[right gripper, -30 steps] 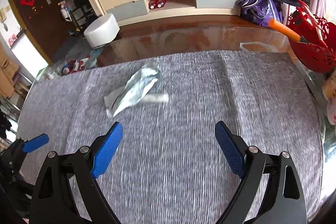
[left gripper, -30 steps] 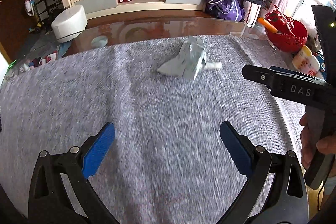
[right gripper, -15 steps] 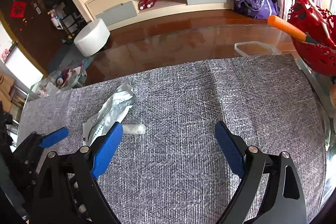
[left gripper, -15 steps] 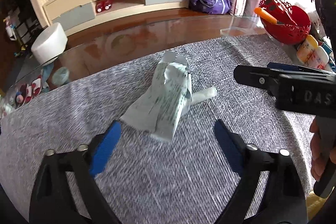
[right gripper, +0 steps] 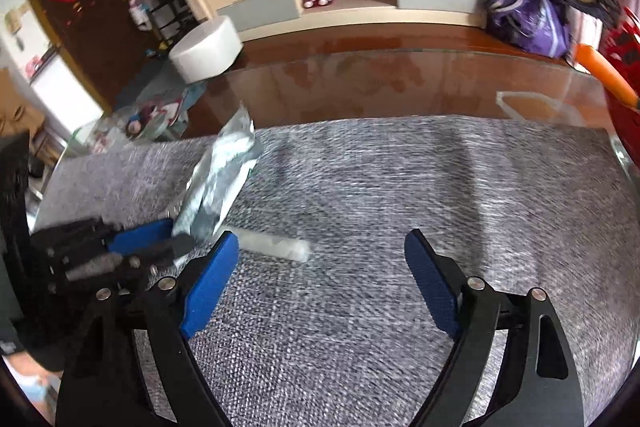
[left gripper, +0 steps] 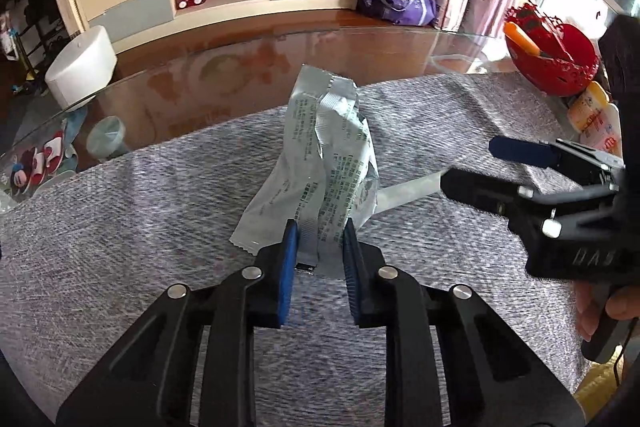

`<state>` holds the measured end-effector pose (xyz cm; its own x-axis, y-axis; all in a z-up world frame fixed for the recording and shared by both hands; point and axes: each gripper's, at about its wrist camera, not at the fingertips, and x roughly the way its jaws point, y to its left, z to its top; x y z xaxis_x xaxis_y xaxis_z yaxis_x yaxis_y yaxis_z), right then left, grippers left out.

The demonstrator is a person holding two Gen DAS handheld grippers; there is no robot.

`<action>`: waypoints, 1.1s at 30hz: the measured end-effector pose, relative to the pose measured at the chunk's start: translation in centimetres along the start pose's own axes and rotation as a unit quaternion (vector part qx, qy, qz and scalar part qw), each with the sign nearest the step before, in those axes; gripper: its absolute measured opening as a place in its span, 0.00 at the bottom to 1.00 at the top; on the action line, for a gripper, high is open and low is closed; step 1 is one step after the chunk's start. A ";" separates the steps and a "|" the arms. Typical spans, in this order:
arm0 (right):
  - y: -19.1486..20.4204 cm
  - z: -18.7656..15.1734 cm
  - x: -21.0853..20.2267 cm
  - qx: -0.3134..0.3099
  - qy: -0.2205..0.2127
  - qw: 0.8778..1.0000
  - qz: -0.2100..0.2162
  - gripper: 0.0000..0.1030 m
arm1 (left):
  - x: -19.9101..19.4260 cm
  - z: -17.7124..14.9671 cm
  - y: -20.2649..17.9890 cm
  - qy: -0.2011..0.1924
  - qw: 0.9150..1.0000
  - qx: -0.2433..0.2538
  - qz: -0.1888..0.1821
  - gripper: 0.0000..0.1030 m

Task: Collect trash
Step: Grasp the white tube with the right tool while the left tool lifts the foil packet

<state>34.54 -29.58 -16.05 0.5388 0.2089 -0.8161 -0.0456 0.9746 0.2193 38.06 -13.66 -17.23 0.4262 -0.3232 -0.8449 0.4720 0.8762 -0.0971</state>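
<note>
And there it went: the left tool, spread wide a second before over bare grey cloth, had closed in on the silver wrapper and now pinched its near edge between the blue pads, the rest of the wrapper standing up off the cloth-covered surface. The right tool had moved in too, jaws apart and grasping nothing, with the small white tube lying on the cloth just ahead of its left finger. One piece looked secured; the tube seemed the next pickup.
</note>
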 end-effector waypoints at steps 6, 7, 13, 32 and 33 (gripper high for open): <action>2.3 0.5 1.2 -0.067 -0.004 0.998 0.006 0.77 | -0.3 0.8 2.4 -0.003 1.000 -0.020 0.021 0.06; 2.7 0.5 1.5 -0.075 -0.001 0.997 0.010 0.75 | -0.4 0.9 2.9 -0.002 0.999 -0.024 0.022 0.06; 4.2 -0.2 2.1 -0.097 0.008 0.995 0.023 0.58 | -0.5 1.2 3.7 0.000 0.999 -0.024 0.025 0.05; 7.6 -5.2 -1.8 -0.118 0.045 0.992 0.008 0.14 | -5.8 -3.1 2.4 -0.005 0.999 -0.043 0.011 0.04; 7.5 -5.6 -2.5 -0.107 0.043 0.993 0.010 0.14 | -6.5 -3.5 2.1 -0.007 0.999 -0.040 0.011 0.04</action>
<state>28.11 -22.36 -15.38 0.4623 0.2265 -0.8573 -0.2385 0.9630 0.1259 33.56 -8.41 -13.80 0.4475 -0.3077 -0.8397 0.3992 0.9089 -0.1203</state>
